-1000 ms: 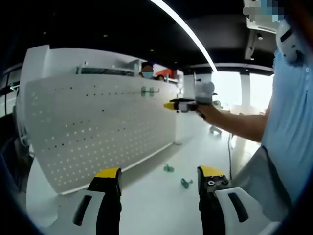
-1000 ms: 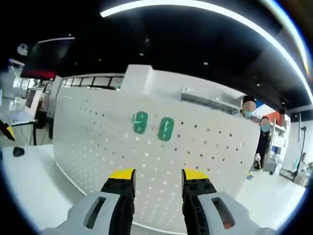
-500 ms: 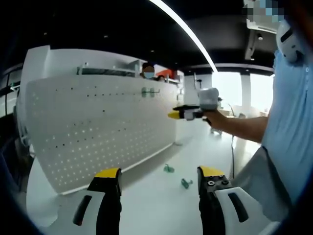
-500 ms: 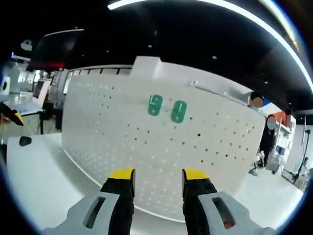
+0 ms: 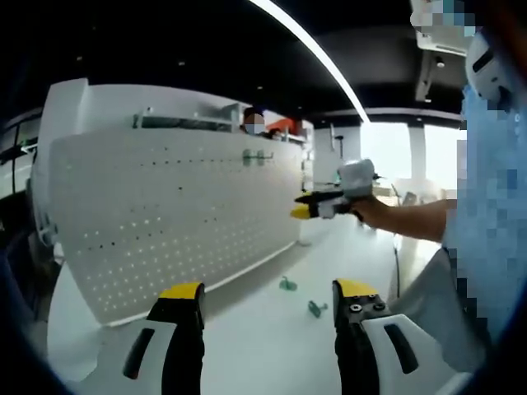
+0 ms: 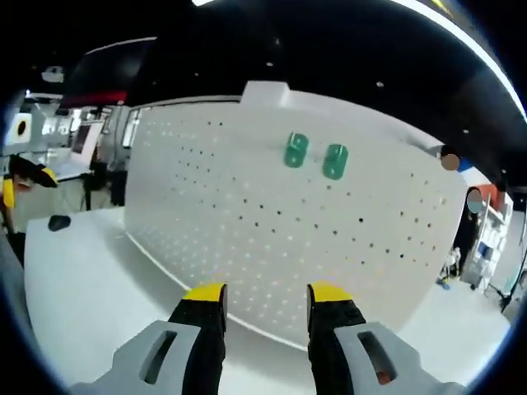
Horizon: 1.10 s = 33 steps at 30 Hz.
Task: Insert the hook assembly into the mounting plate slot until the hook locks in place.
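green hooks (image 6: 315, 155) hang upright, side by side, on the pegboard (image 6: 247, 214).

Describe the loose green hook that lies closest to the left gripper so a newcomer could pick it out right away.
Start at the big white pegboard standing on the white table. On the tabletop before its lower edge lie two small green hooks. The wanted hook is the one lying nearer the left gripper, close to its right-hand jaw; the other hook lies closer to the board.

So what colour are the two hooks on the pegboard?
Green hooks, clearest in the right gripper view, on the white pegboard.
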Tool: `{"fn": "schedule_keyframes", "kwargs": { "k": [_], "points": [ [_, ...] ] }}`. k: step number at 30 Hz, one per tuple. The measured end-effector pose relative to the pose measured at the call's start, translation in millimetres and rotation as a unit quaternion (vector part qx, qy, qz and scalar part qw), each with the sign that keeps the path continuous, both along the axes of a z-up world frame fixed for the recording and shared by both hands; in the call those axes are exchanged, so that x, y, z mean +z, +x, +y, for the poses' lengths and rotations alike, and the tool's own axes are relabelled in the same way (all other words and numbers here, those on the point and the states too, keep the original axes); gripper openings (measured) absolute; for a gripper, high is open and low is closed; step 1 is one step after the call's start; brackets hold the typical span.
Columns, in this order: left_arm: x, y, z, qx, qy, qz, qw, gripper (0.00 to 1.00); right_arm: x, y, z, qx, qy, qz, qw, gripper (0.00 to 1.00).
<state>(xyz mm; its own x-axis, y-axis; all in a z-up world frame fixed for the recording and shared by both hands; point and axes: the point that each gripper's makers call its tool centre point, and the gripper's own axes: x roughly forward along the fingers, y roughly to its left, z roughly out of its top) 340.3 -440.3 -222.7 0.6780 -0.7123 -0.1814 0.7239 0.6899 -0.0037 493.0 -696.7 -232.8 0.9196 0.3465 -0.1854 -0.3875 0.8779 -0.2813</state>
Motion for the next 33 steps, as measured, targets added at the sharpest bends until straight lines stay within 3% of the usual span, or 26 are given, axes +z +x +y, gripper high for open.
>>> {"fn": "schedule_keyframes", "kwargs": {
  "k": [14,23,33],
  "points": [
    [-0.5,-2.0,3,0.006,0.0,0.0,1.0,0.64,-40.3,-4,32,0.046,-0.018,0.064,0.9967,0.38],
    [-0.8,-2.5,3,0.006,0.001,0.001,1.0,0.64,-73.9,-8,44,0.062,-0.026,0.135,0.9886,0.31],
    [-2.6,-3.3,1,0.004,0.001,0.002,1.0,0.64,-105.2,-13,53,0.069,-0.049,0.168,0.9821,0.25]
  ]
}}
